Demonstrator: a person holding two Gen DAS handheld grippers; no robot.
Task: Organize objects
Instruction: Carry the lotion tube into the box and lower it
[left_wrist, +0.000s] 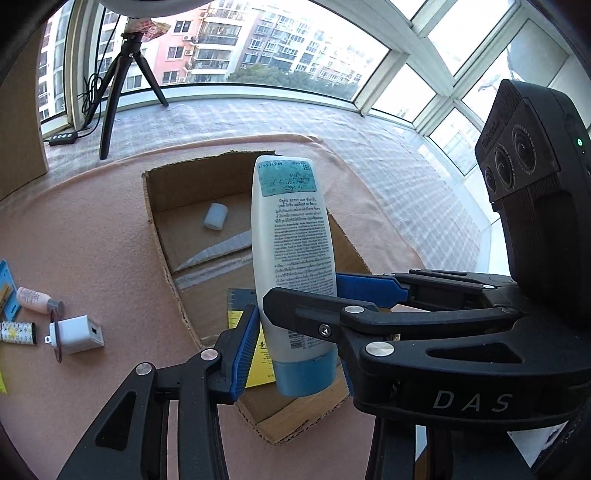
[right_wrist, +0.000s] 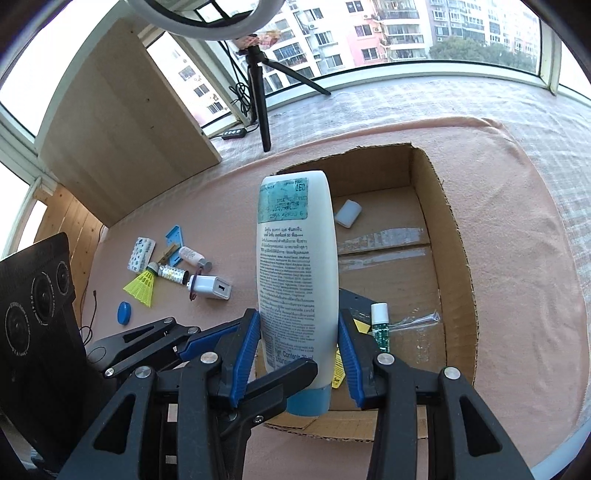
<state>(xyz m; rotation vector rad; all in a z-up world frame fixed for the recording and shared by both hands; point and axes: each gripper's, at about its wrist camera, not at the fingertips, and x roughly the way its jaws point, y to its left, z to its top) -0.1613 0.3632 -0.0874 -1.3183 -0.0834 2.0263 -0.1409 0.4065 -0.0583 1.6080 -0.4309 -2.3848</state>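
Observation:
A white lotion tube with a blue cap (left_wrist: 291, 258) stands cap-down between both grippers, above the open cardboard box (left_wrist: 173, 184). My left gripper (left_wrist: 295, 347) presses it between its blue pads (left_wrist: 245, 350). My right gripper (right_wrist: 299, 350) also closes on the same tube (right_wrist: 295, 266) from both sides; it crosses the left wrist view (left_wrist: 369, 295). The box (right_wrist: 454, 236) holds a small white block (right_wrist: 348, 213), a small green-capped vial (right_wrist: 380, 325) and a yellow card.
Loose items lie on the pink cloth left of the box: a white charger plug (right_wrist: 212, 287), a pink-white small bottle (right_wrist: 192, 254), a patterned tube (right_wrist: 173, 274), a yellow shuttlecock (right_wrist: 142, 286), a blue lid (right_wrist: 123, 313). A tripod (right_wrist: 258, 92) and a wooden board (right_wrist: 122, 122) stand behind.

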